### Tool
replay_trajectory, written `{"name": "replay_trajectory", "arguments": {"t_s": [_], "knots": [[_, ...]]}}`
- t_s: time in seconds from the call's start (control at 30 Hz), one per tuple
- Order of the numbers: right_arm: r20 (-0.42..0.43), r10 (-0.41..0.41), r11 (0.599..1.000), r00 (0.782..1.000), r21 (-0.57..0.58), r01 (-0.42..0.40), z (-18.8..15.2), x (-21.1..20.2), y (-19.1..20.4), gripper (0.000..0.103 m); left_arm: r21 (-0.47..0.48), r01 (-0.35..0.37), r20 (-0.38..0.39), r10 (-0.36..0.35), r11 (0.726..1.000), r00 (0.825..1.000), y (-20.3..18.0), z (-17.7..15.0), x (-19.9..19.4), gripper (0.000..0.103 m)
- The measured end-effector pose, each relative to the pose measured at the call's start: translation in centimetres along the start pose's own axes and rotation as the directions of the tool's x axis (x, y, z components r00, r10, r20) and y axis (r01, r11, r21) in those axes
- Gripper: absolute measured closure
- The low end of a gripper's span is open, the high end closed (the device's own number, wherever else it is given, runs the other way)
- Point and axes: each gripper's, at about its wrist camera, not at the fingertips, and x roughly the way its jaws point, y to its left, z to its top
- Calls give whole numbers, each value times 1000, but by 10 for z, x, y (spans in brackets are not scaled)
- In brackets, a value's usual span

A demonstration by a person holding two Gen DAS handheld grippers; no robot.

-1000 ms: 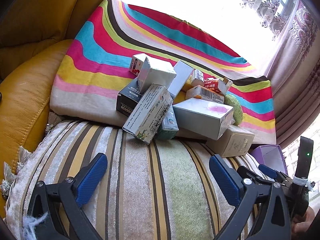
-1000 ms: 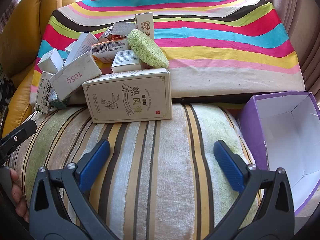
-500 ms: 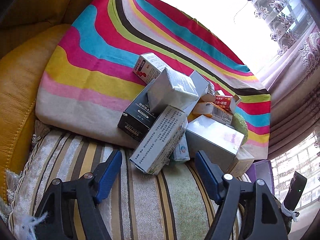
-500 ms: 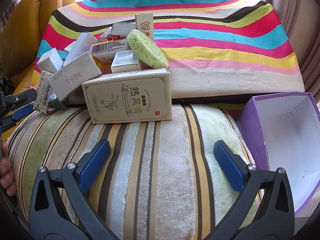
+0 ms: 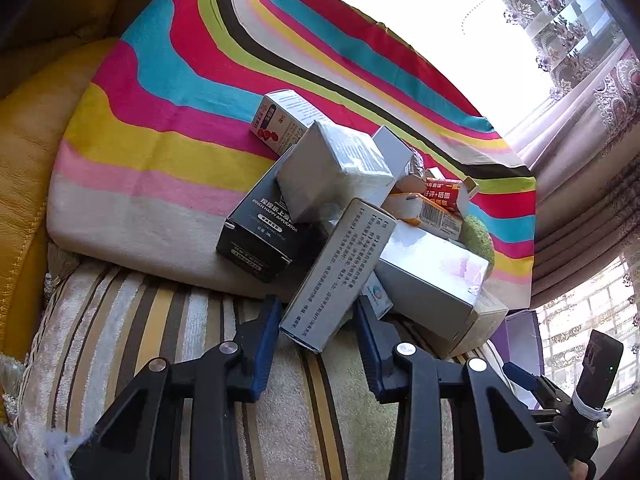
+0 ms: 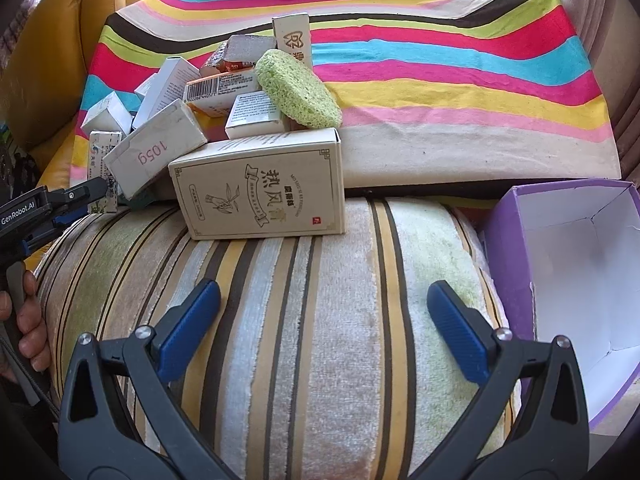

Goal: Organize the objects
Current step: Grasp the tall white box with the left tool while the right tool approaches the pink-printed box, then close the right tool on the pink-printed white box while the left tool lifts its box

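A heap of small cartons lies where the striped plush cushion [image 6: 320, 360] meets the rainbow-striped cushion [image 6: 440, 80]. My left gripper [image 5: 316, 320] is closing on the near end of a long grey-white carton [image 5: 340, 272] that leans out of the heap, and both blue pads touch its sides. Around it lie a black carton [image 5: 260, 236], a silver box [image 5: 432, 272], a beige box [image 6: 264, 188] and a green sponge [image 6: 296, 92]. My right gripper [image 6: 324, 312] hangs open over bare cushion with nothing between its fingers. An open purple box [image 6: 504, 264] stands to its right.
A yellow leather sofa [image 5: 24, 160] lies to the left of the cushions. Patterned curtains [image 5: 580, 160] and a bright window close the right side. A person's hand [image 6: 28, 320] holds the left gripper's handle at the left edge of the right wrist view.
My left gripper moved forward to the heap and narrowed from wide open until its pads came against the long carton. The right gripper stayed where it was, open.
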Motion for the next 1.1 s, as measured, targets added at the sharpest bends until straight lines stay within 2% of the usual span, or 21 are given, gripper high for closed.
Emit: {"name": "replay_trajectory", "arguments": {"t_s": [0.23, 0.43, 0.57, 0.73, 0.9, 1.1], "knots": [[69, 79, 996, 994, -36, -77, 2, -24, 0, 0, 14, 20, -1, -20, 1000, 1000, -1, -6, -7, 73], [169, 78, 977, 982, -212, -41, 11, -53, 26, 0, 21, 48, 8, -49, 999, 999, -5, -14, -15, 75], [194, 121, 946, 973, -320, -54, 27, -59, 45, 0, 24, 64, 21, -65, 998, 998, -6, -22, -26, 76], [171, 158, 894, 973, -442, -67, 43, -49, 73, 0, 15, 78, 34, -79, 997, 996, -2, -34, -39, 77], [143, 149, 853, 978, -520, -54, 53, -31, 97, 0, 7, 93, 41, -93, 996, 995, 2, -43, -48, 77], [118, 119, 822, 986, -569, -31, 61, -9, 114, 1, 8, 103, 40, -103, 995, 994, 1, -45, -50, 77]]}}
